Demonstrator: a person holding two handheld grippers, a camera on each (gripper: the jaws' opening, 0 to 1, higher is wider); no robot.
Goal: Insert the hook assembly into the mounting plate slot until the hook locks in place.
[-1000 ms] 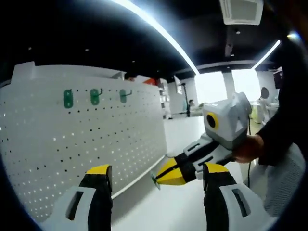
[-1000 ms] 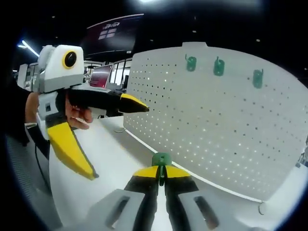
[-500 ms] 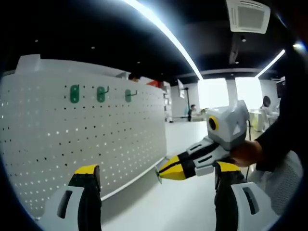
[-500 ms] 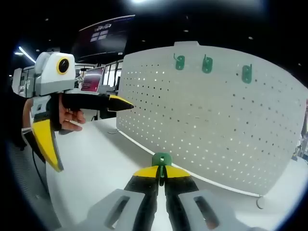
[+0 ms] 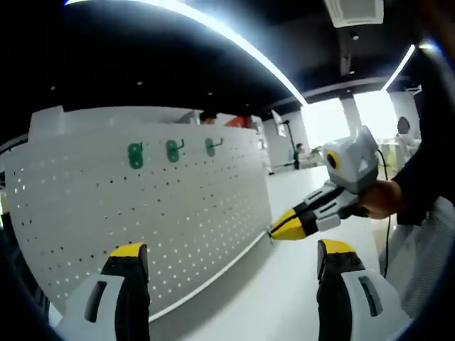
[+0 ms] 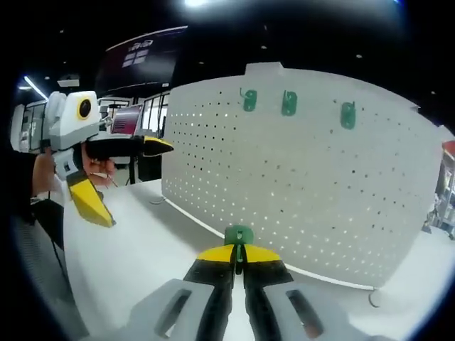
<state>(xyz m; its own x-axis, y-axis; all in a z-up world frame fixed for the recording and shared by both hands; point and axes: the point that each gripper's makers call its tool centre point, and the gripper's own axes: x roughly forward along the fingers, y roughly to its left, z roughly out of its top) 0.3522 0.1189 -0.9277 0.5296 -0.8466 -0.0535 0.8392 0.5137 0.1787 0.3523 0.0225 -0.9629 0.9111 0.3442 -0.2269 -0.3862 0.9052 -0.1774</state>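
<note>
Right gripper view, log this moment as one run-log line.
right gripper: shut on green hook | left gripper: open, nothing held | pegboard: three green hooks mounted | held hook: not yet inserted

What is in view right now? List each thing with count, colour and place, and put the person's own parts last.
pegboard: one, white, standing upright on the table.
mounted hooks: three, green, in a row near the pegboard's top edge.
held hook: one, green, pinched at the right gripper's tips, away from the board.
table: one, white, under the pegboard.
ceiling lights: long white strips overhead.
left gripper: yellow-tipped fingers spread, nothing between them.
right gripper: yellow-tipped, shut on the held hook.
hand: one, holding the right gripper's body, seen in the left gripper view.
</note>
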